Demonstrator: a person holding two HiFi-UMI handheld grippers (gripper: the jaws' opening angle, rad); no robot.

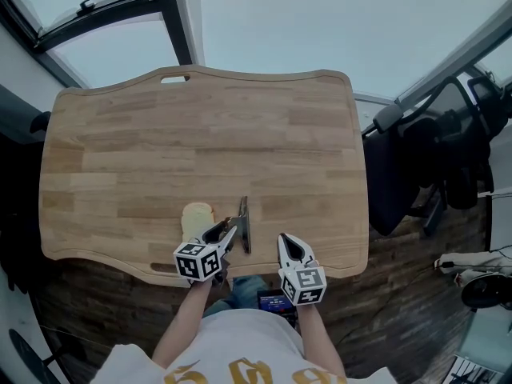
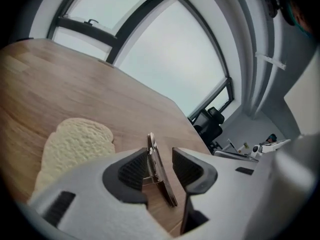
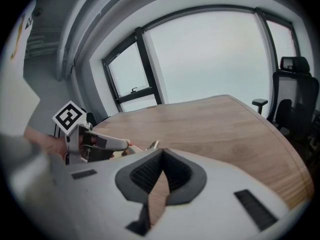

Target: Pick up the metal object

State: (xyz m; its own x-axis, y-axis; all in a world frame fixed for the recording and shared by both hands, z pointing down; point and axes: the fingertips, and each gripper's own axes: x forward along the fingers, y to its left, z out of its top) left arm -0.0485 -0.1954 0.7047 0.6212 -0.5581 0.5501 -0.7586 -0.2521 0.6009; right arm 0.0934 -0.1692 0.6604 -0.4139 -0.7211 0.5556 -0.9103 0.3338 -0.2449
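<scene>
Head view, slim grey metal object (image 1: 244, 224) lying near the light wooden table's (image 1: 200, 118) six o'clock edge, pale bread slice (image 1: 198, 216) at its nine o'clock, white left gripper (image 1: 230, 230) at its near end, white right gripper (image 1: 285, 240) at its four o'clock, left gripper view, jaws parted, metal object between them, nearer the nine o'clock pad, right gripper view, jaws closed together, empty.

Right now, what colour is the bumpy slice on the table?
Pale cream, a bit yellowish. The slice shows best in the left gripper view.
</scene>
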